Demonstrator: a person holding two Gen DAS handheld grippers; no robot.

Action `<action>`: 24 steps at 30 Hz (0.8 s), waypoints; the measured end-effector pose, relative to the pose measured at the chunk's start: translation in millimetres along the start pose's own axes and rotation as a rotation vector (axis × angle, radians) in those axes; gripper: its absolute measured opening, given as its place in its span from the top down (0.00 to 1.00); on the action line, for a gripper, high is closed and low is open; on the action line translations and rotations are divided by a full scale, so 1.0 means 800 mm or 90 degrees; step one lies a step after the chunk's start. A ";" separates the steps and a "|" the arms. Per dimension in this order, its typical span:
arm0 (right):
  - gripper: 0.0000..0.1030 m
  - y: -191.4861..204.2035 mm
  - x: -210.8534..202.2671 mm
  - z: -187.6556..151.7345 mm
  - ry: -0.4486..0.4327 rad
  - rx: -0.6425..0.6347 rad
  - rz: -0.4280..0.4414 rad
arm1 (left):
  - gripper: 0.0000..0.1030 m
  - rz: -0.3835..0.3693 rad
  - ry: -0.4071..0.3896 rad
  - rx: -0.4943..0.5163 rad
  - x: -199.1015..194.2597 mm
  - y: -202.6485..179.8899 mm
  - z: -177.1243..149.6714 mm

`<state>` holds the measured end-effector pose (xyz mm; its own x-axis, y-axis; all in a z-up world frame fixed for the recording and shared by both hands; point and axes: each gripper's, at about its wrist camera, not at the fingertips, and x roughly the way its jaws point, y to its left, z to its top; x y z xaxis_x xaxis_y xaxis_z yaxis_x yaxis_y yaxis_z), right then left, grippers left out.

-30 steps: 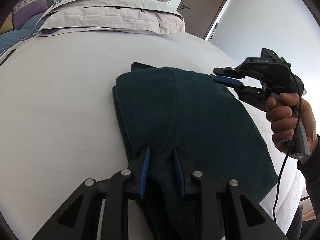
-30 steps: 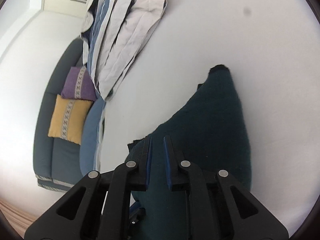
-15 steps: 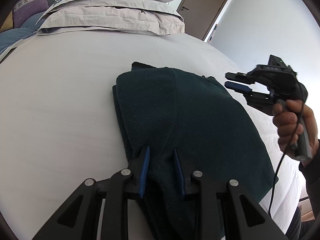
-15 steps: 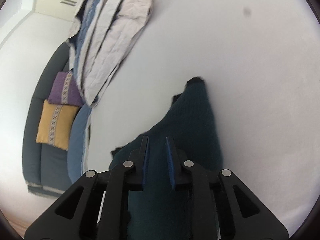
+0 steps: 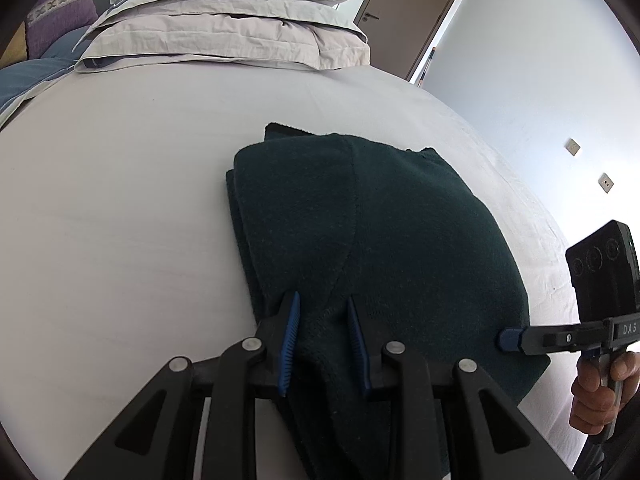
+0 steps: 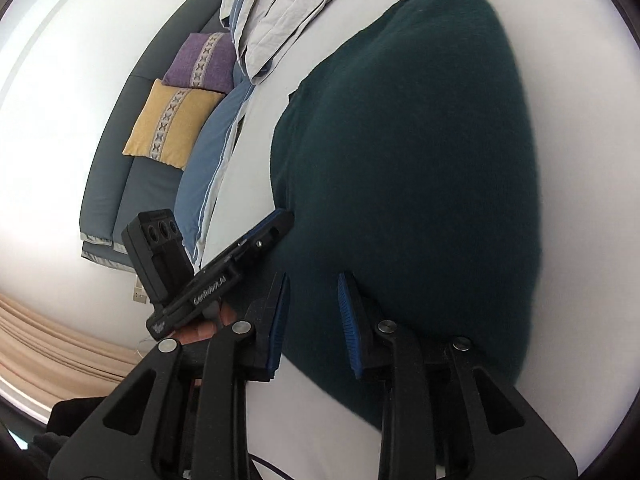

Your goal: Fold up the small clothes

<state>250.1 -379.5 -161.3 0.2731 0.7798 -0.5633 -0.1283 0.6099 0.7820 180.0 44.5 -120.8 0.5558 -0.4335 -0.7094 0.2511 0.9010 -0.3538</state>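
Observation:
A dark green fleece garment (image 5: 384, 232) lies folded on the white bed; it also fills the right wrist view (image 6: 408, 152). My left gripper (image 5: 322, 308) sits at the garment's near edge, its jaws part open with a fold of fleece between the blue pads. It also shows side-on in the right wrist view (image 6: 276, 220), touching the garment's edge. My right gripper (image 6: 312, 292) is open, its jaws straddling the garment's near right edge. In the left wrist view its blue fingertip (image 5: 510, 338) touches that same edge.
The white bed sheet (image 5: 120, 200) spreads to the left and far side. Stacked folded bedding (image 5: 224, 20) lies at the head of the bed. A grey sofa with purple (image 6: 204, 60) and yellow cushions (image 6: 172, 120) stands beyond. A brown door (image 5: 408, 12) is at the back.
My right gripper left the garment's far right corner, swung down to the near right edge and opened wider. The left gripper stayed at the near edge.

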 end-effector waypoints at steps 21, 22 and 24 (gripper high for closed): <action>0.38 -0.047 -0.114 0.014 -0.126 0.059 -0.077 | 0.39 -0.070 0.053 -0.194 -0.022 0.065 0.025; 0.38 -0.050 -0.102 0.021 -0.120 0.074 -0.073 | 0.39 -0.083 0.066 -0.208 -0.014 0.067 0.026; 0.38 -0.059 -0.089 0.031 -0.110 0.088 -0.089 | 0.39 -0.086 0.080 -0.220 -0.003 0.067 0.029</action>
<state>260.1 -467.3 -151.5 0.4396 0.6461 -0.6239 0.0512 0.6755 0.7356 210.6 94.5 -123.9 0.4285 -0.5659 -0.7043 0.0218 0.7858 -0.6181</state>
